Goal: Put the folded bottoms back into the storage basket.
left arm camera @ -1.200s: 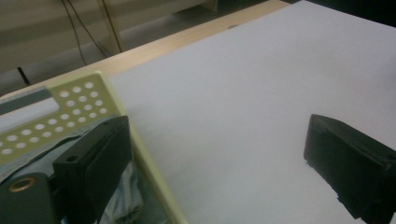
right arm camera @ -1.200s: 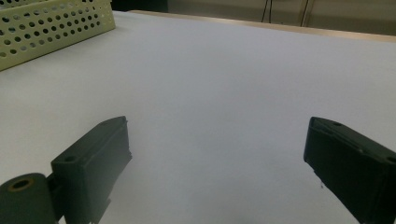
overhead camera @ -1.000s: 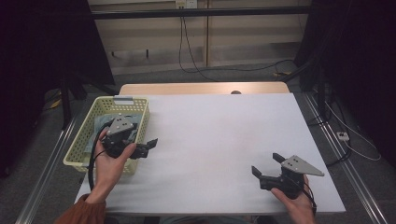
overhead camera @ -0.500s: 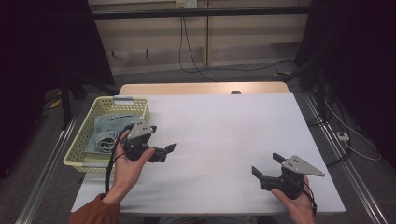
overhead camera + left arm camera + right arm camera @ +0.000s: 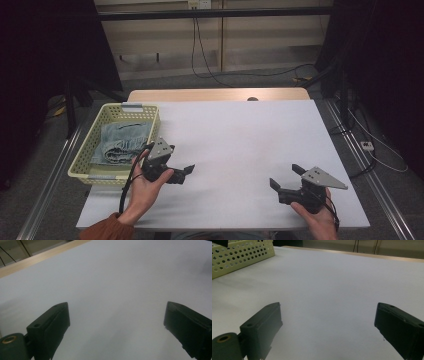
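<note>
Left tongs [image 5: 187,171]: held in the person's left hand [image 5: 145,187], low over the white desk [image 5: 240,140], just right of the yellow basket [image 5: 85,155]. Jaws wide apart with nothing between them; the left gripper view shows bare desk surface between the two black jaws. Change from a second ago: these tongs were then over the basket's right rim; half a second ago they were already clear of it; now they sit farther right and nearer the person, fully over the desk, tips pointing right.

Right tongs [image 5: 285,176]: held in the right hand [image 5: 317,217] near the desk's front right corner, the grey three-cornered plate on top. Jaws wide, holding nothing; the right gripper view shows open desk between them and the basket's perforated wall [image 5: 242,253] at upper left. Position unchanged across all three moments.

Basket: pale yellow, perforated, standing at the desk's left edge. Same place as earlier.

Cloth [image 5: 120,142]: blue-grey, folded and crumpled, lying inside the basket, apart from both tongs. More of it is uncovered now that the left tongs have moved away.

Desk: white top with a wooden strip [image 5: 215,95] along the far edge; its middle is bare between the two tongs, which are well apart.
</note>
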Action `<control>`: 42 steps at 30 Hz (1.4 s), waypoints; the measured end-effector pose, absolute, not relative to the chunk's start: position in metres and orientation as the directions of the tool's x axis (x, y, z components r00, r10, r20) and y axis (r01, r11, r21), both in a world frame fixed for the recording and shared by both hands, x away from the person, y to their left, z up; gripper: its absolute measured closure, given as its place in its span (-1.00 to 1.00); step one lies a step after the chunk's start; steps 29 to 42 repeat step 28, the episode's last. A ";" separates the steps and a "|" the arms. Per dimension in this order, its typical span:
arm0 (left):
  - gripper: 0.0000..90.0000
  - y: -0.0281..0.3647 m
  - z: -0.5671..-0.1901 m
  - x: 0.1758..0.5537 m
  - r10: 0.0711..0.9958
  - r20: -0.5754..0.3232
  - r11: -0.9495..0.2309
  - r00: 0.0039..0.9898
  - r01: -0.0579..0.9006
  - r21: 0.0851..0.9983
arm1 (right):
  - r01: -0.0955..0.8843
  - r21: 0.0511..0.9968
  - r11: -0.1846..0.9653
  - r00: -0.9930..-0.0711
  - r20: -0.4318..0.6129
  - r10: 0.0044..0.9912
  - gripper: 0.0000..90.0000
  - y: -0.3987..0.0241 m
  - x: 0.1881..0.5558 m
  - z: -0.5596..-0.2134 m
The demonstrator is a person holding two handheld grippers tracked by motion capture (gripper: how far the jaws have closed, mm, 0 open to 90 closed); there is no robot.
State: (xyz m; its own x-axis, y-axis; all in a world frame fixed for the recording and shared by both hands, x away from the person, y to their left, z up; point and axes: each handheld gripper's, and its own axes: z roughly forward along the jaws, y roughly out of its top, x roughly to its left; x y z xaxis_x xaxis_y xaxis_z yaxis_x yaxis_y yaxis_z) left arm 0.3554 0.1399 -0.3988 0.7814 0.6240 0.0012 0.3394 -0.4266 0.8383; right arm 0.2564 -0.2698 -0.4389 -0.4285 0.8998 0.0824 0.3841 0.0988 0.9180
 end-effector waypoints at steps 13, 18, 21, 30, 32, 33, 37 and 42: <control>-0.85 0.149 -0.424 0.342 0.630 -0.041 -0.370 0.775 0.347 0.862 | 0.386 0.917 0.100 -0.424 0.080 0.902 -0.83 -0.269 0.256 -0.439; -0.85 0.150 -0.430 0.340 0.639 -0.043 -0.370 0.768 0.356 0.858 | 0.385 0.917 0.103 -0.424 0.077 0.903 -0.83 -0.269 0.256 -0.439; -0.85 0.151 -0.434 0.338 0.647 -0.044 -0.368 0.761 0.362 0.857 | 0.383 0.918 0.104 -0.427 0.076 0.901 -0.83 -0.270 0.255 -0.439; -0.85 0.152 -0.436 0.340 0.652 -0.070 -0.346 0.755 0.379 0.858 | 0.383 0.918 0.106 -0.427 0.075 0.901 -0.83 -0.270 0.255 -0.439; -0.85 0.152 -0.436 0.340 0.652 -0.070 -0.346 0.755 0.379 0.858 | 0.383 0.918 0.106 -0.427 0.075 0.901 -0.83 -0.270 0.255 -0.439; -0.85 0.152 -0.436 0.340 0.652 -0.070 -0.346 0.755 0.379 0.858 | 0.383 0.918 0.106 -0.427 0.075 0.901 -0.83 -0.270 0.255 -0.439; -0.85 0.152 -0.436 0.340 0.652 -0.070 -0.346 0.755 0.379 0.858 | 0.383 0.918 0.106 -0.427 0.075 0.901 -0.83 -0.270 0.255 -0.439; -0.85 0.152 -0.436 0.340 0.652 -0.070 -0.346 0.755 0.379 0.858 | 0.383 0.918 0.106 -0.427 0.075 0.901 -0.83 -0.270 0.255 -0.439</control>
